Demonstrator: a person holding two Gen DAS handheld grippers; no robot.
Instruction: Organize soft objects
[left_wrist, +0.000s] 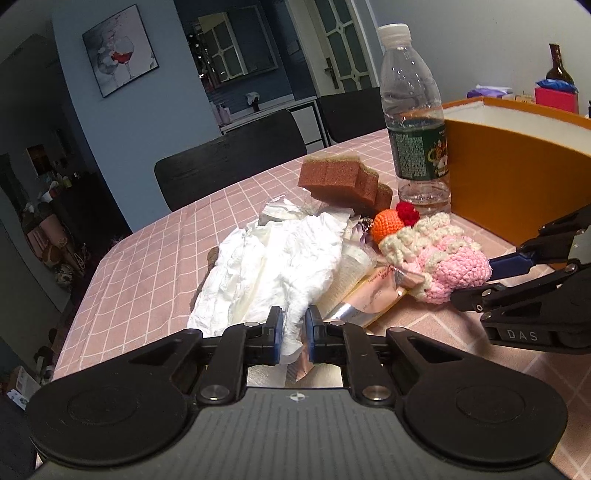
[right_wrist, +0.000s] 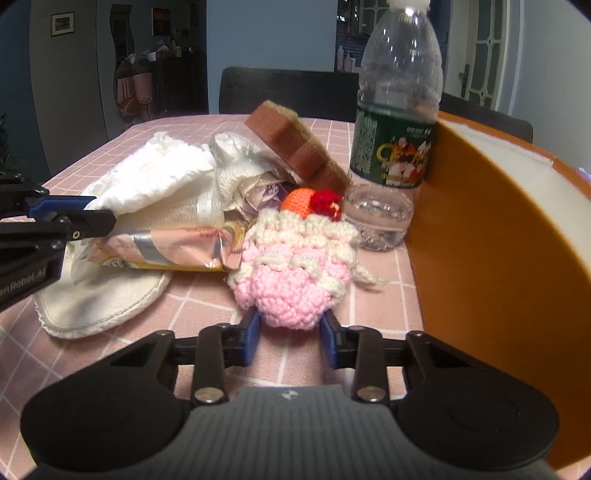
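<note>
Two grippers meet a heap of soft things on the pink checked tabletop. At the lower middle of the left wrist view, the left gripper has its blue-padded fingers nearly together, pinching the near edge of a crumpled white tissue-like cloth that spreads over the left of the heap. Under the cloth, toward the right, lies a shiny pink and silver foil packet; in the right wrist view a flat white quilted pad lies beneath that packet at lower left. Behind the heap, a brown sponge block leans tilted near the picture's centre. Just right of it stands a clear plastic water bottle with a green label, upright, close beside an orange box with a white inside at the right edge. In front of the bottle lies a pink and cream crocheted toy topped with orange and red balls. The right gripper has its fingers part-closed, pressing both sides of the toy's pink end, which rests on the tabletop.
</note>
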